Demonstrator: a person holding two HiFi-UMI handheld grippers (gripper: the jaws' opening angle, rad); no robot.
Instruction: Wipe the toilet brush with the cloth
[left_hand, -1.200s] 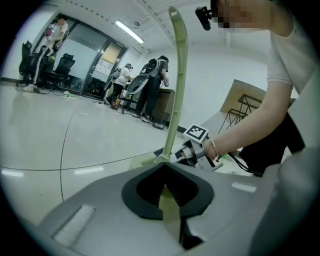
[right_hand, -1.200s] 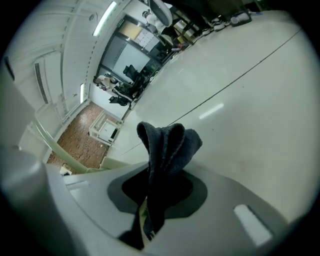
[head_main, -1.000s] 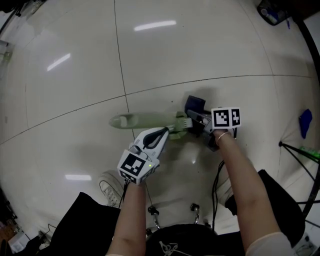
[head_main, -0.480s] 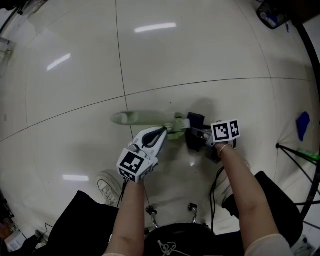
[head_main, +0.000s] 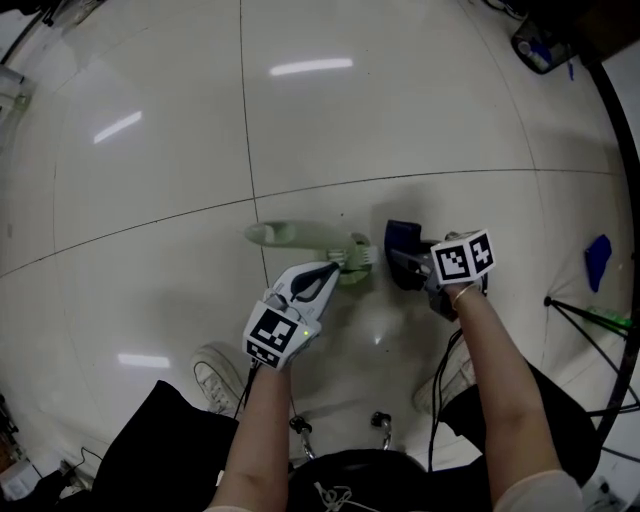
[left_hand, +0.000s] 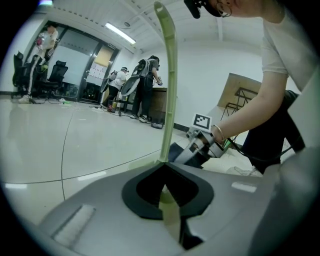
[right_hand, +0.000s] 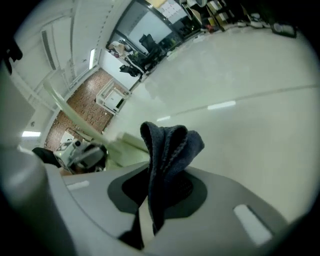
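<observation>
Head view: left gripper (head_main: 333, 272) clamps the crosswise toilet brush (head_main: 300, 237); right gripper (head_main: 405, 264) pinches the cloth (head_main: 400, 238) just beside its right end.

left gripper (head_main: 337, 269) seemingly clamped, right gripper (head_main: 401, 259) clamped

The floor (head_main: 400, 100) is glossy, the toilet brush (head_main: 300, 236) smooth plastic, the cloth (right_hand: 170, 145) nubbly.
</observation>
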